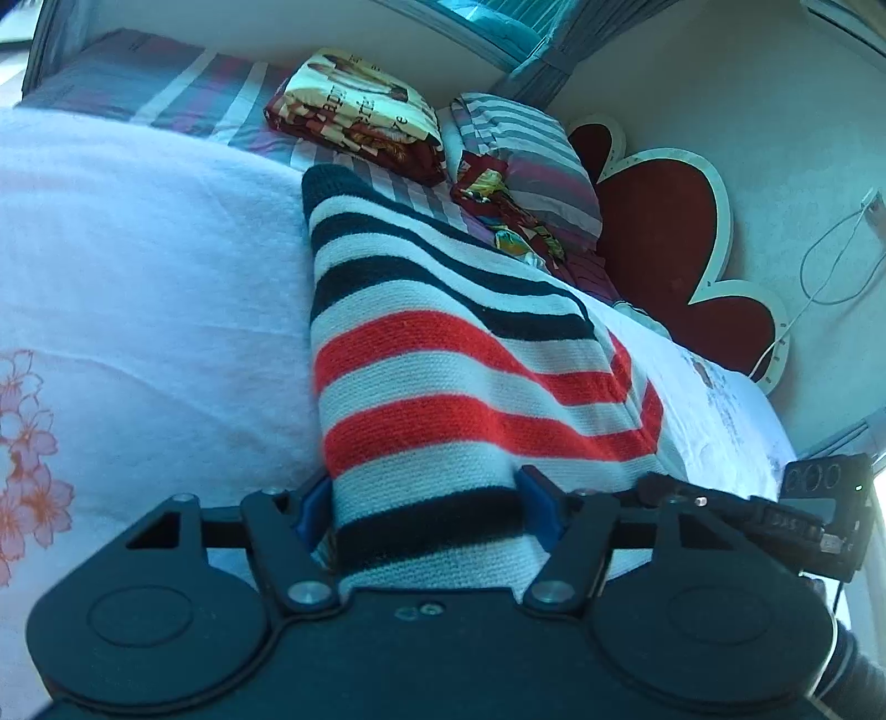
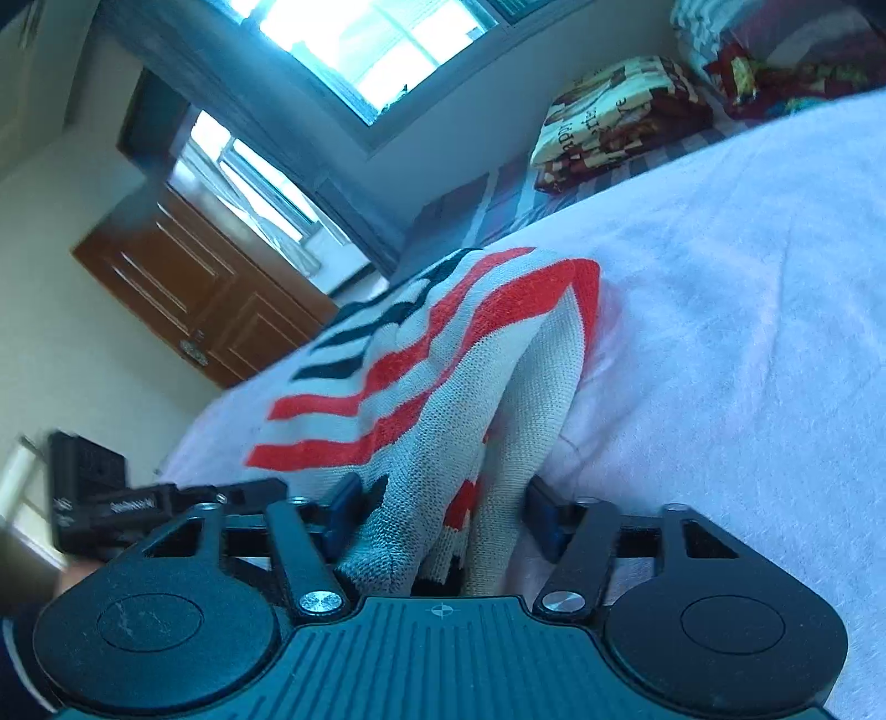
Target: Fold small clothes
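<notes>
A knitted garment (image 1: 443, 354) with white, red and dark navy stripes lies folded in a long band on the white fleece bed cover (image 1: 138, 249). Its near end runs between the blue pads of my left gripper (image 1: 423, 509), lying flat and filling the gap without being squeezed. In the right wrist view the same garment (image 2: 443, 360) bunches loosely between the pads of my right gripper (image 2: 446, 515), with a small gap beside the right pad. Both grippers sit low at the garment's near edge, jaws partly apart.
Folded patterned blankets (image 1: 354, 111) and a striped pillow (image 1: 526, 149) lie at the head of the bed before a red flower-shaped headboard (image 1: 664, 232). A brown door (image 2: 199, 293) and a bright window (image 2: 387, 44) stand beyond the bed. The other gripper's black body (image 1: 819, 509) is close alongside.
</notes>
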The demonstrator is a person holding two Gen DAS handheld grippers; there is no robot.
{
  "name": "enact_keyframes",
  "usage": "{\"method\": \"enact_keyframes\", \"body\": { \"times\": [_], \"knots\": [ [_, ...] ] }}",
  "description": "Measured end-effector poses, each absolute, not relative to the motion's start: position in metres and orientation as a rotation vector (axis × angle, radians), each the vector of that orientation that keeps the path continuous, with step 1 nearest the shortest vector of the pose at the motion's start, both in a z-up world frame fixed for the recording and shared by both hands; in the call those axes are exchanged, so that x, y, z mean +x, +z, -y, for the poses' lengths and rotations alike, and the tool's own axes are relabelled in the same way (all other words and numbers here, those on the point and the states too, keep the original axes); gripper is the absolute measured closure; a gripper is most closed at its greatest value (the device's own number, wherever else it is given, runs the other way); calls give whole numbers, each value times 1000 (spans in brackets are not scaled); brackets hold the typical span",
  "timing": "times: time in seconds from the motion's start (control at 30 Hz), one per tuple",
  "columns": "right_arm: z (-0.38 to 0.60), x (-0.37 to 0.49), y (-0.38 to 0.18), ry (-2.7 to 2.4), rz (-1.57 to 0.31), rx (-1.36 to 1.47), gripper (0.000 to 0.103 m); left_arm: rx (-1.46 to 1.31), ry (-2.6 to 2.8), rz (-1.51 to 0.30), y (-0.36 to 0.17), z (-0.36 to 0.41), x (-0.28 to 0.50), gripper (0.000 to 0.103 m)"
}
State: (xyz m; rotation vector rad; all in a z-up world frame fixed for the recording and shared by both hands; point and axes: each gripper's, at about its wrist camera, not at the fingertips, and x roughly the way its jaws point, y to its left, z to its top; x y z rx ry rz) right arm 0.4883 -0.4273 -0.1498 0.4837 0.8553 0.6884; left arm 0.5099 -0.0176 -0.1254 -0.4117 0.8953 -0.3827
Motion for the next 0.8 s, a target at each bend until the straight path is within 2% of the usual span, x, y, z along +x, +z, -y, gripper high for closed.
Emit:
{"method": "enact_keyframes", "body": {
  "times": [0.13, 0.2, 0.33, 0.5, 0.8],
  "knots": [
    [403, 480, -138, 642, -843, 369, 66, -359, -367, -863, -119, 27, 504, 47],
    [390, 473, -129, 622, -812, 328, 70, -341, -373, -844, -115, 29, 502, 50],
    [366, 455, -107, 587, -764, 272, 71, -363, -402, -811, -108, 23, 494, 54],
    [317, 419, -74, 561, -724, 158, 71, -372, -465, -777, -92, 6, 476, 54],
    [189, 372, -40, 614, -686, 165, 71, -324, -464, -726, -53, -101, 423, 54]
  ]
}}
